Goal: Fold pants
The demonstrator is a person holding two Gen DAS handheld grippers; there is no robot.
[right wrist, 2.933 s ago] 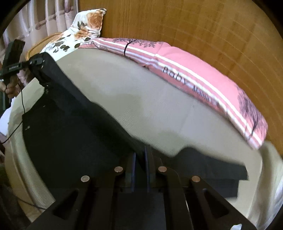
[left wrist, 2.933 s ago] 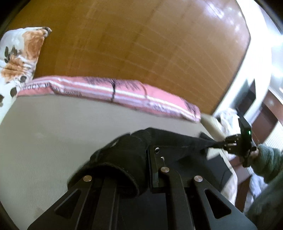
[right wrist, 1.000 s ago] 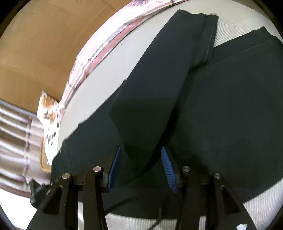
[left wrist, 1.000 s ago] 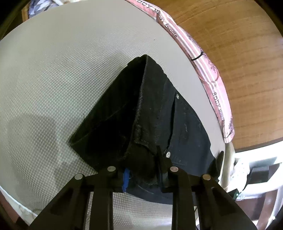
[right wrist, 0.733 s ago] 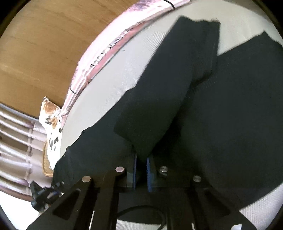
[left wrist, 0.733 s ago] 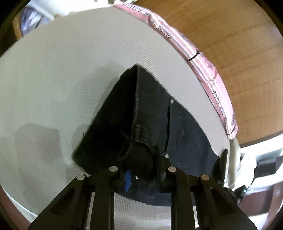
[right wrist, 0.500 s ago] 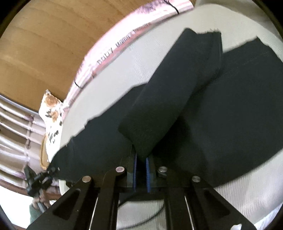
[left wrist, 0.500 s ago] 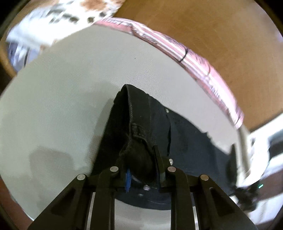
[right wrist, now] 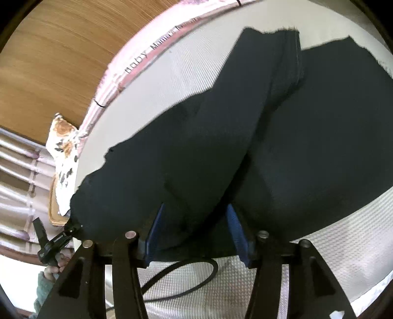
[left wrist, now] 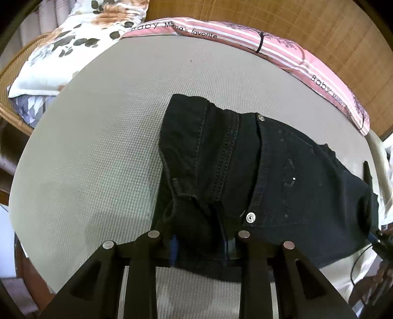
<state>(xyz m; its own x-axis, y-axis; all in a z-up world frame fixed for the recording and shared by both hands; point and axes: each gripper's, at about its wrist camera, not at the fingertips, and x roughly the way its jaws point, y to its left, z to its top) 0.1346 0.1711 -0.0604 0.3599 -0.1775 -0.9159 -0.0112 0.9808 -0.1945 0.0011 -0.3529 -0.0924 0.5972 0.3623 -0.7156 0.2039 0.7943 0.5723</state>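
Note:
The black pants (left wrist: 270,166) lie on the grey mattress (left wrist: 98,147), waist end folded over with metal snaps showing. My left gripper (left wrist: 199,243) is shut on a bunched fold of the waistband at the near edge. In the right wrist view the pants' legs (right wrist: 245,137) lie spread, one leg folded across the other. My right gripper (right wrist: 194,230) is open, its blue pads (right wrist: 153,233) standing apart on either side of the fabric's near fold. The left gripper shows small at the far left (right wrist: 56,240).
A pink striped pillow (left wrist: 282,46) lies along the wooden headboard (left wrist: 319,22). A floral pillow (left wrist: 73,41) sits at the far left corner. A black cable (right wrist: 181,282) loops on the mattress by my right gripper.
My right gripper has opened and let go of the pants leg, which now lies flat. My left gripper has lowered the waist end onto the mattress, still gripping it.

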